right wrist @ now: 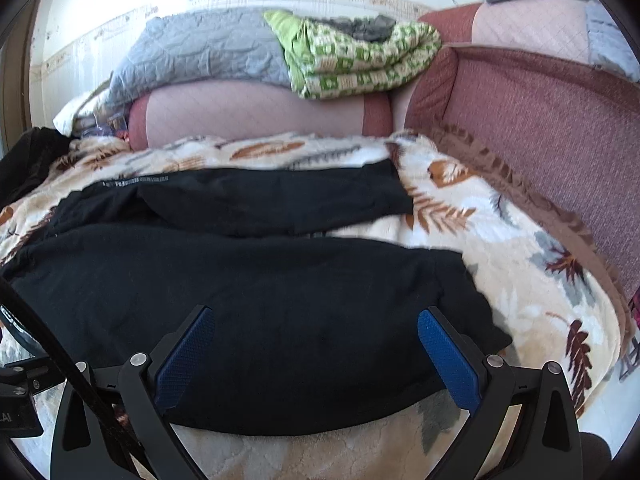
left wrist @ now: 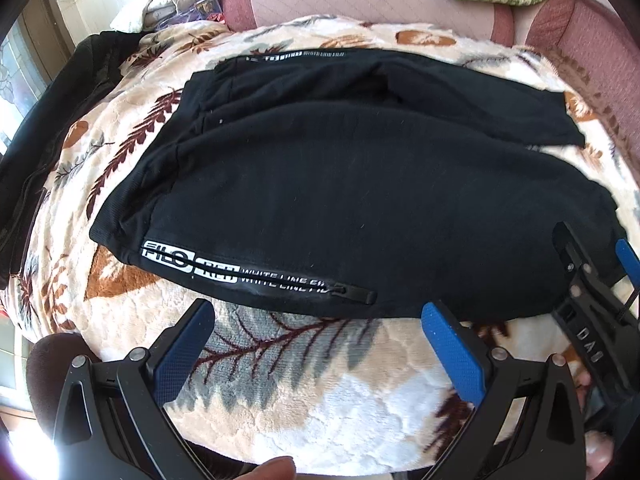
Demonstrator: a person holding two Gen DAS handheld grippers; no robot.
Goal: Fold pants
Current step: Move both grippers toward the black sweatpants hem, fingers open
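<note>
Black pants (left wrist: 340, 200) with white lettering along a zip pocket lie spread across a leaf-patterned blanket (left wrist: 304, 380), waist at the left, legs pointing right. My left gripper (left wrist: 320, 316) is open and empty, just in front of the pants' near edge by the zip. My right gripper (right wrist: 316, 324) is open, its blue pads (right wrist: 448, 356) over the near leg of the pants (right wrist: 260, 312). It also shows in the left wrist view (left wrist: 596, 256) at the right, over the pants' near leg. The far leg (right wrist: 280, 196) lies apart from the near one.
The blanket covers a pink-red sofa (right wrist: 540, 140). A folded green patterned quilt (right wrist: 352, 60) and a grey quilt (right wrist: 200, 48) lie on the sofa back. Another dark garment (left wrist: 68, 92) lies at the blanket's far left.
</note>
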